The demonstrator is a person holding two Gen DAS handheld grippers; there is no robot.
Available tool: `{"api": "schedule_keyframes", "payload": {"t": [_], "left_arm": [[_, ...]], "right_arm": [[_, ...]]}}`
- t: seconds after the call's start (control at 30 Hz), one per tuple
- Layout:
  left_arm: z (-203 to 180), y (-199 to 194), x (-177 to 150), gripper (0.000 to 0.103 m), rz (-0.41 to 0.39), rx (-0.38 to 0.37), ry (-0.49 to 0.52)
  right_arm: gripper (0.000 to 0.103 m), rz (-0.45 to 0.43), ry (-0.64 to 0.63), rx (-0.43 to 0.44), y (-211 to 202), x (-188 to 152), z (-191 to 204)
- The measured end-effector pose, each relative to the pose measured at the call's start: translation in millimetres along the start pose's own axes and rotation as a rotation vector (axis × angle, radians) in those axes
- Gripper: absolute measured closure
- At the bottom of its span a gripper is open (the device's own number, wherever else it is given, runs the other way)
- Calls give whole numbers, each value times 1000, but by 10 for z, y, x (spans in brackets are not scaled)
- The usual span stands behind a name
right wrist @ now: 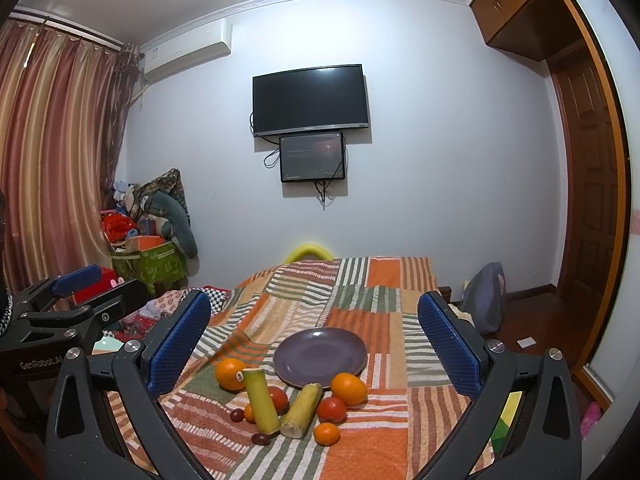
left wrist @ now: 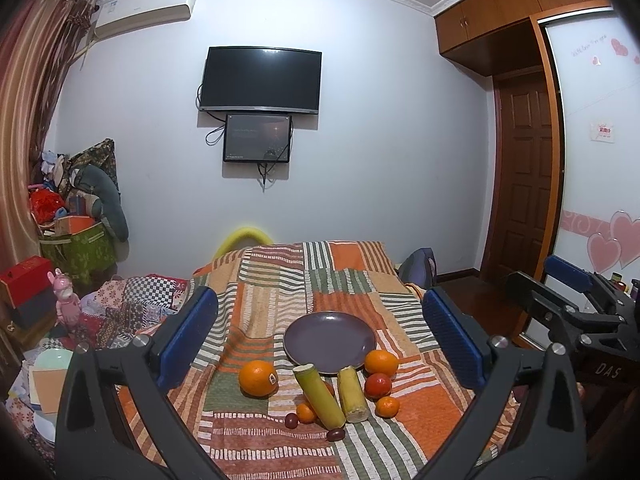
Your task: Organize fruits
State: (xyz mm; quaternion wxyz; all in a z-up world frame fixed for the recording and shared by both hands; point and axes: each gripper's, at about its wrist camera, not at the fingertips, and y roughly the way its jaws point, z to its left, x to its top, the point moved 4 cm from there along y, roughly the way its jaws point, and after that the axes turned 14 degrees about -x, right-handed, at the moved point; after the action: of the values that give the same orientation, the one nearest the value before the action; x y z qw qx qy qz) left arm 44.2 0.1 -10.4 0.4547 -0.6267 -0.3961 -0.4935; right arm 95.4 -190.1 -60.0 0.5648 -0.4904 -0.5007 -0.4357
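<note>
An empty purple plate (left wrist: pixel 330 340) (right wrist: pixel 320 354) lies on a striped patchwork cloth. In front of it lie two oranges (left wrist: pixel 258 377) (left wrist: pixel 381 362), two yellow-green cane pieces (left wrist: pixel 319 396) (left wrist: pixel 352 394), a red tomato (left wrist: pixel 377 385), small tangerines (left wrist: pixel 387 406) and dark grapes (left wrist: pixel 335 434). The same fruit shows in the right wrist view (right wrist: pixel 349 388) (right wrist: pixel 262 400). My left gripper (left wrist: pixel 320 336) is open and empty, held above and short of the fruit. My right gripper (right wrist: pixel 316 340) is open and empty, likewise. Each gripper shows at the other view's edge (left wrist: pixel 576 300) (right wrist: pixel 72 300).
The cloth-covered table (left wrist: pixel 352 268) drops off at its far edge before a white wall with a TV (left wrist: pixel 260 80). Clutter, boxes and a green bag (left wrist: pixel 80 248) sit on the left. A wooden door (left wrist: pixel 520 168) and a backpack (left wrist: pixel 418 266) are on the right.
</note>
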Motion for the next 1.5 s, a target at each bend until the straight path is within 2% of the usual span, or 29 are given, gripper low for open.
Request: {"api": "schedule_keyframes", "payload": {"t": [1.17, 1.5], "left_arm": [[-36, -1, -14, 0, -3, 0, 10], [9, 82, -81, 0, 22, 15, 27]], "right_arm": [[0, -4, 20, 8, -8, 19, 4], [0, 39, 31, 17, 133, -69, -9]]}}
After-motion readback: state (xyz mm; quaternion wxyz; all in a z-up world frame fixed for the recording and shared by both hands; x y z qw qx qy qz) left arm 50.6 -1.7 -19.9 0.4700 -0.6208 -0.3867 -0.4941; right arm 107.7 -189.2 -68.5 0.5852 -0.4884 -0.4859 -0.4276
